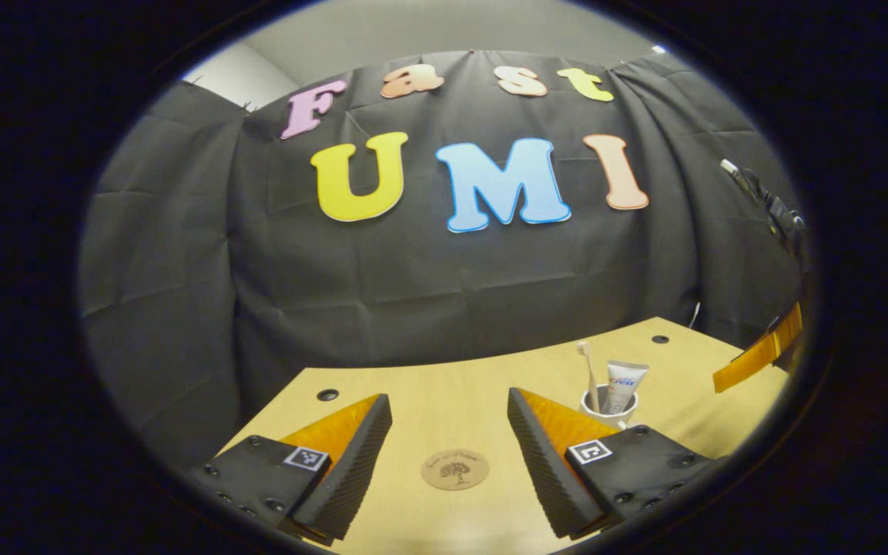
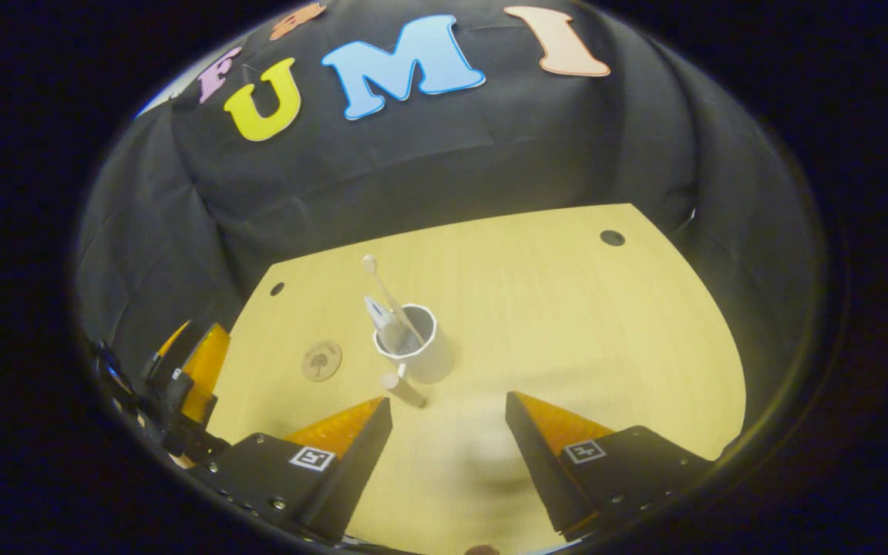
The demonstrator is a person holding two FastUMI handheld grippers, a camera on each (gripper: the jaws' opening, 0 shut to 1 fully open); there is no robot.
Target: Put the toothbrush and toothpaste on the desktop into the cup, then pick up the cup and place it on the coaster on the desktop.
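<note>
Looking along the left gripper (image 1: 449,428), its two fingers are spread wide apart with nothing between them, just bare wooden desktop (image 1: 444,393). The round coaster (image 1: 455,469) lies flat on the wood right in the gap between those fingers, a bit nearer the camera than the tips, and nothing is on it. Off to the right, partly tucked behind the right-hand finger, stands the white cup (image 1: 608,408), with the toothbrush (image 1: 589,375) and the toothpaste (image 1: 623,385) both sticking up out of it, cap end of the tube down inside.

From the right gripper view, the right gripper (image 2: 448,412) is also gaping open and holding nothing, hanging above the desktop (image 2: 567,324). The cup (image 2: 419,353) sits upright just ahead of its fingers, slightly left of centre, handle (image 2: 402,389) pointing back toward the camera. The toothbrush (image 2: 390,299) leans out up and to the left, the toothpaste (image 2: 382,320) beside it in the cup. The coaster (image 2: 321,360) is near the cup's left side, not touching. The other gripper (image 2: 196,370) shows at the far left edge.
</note>
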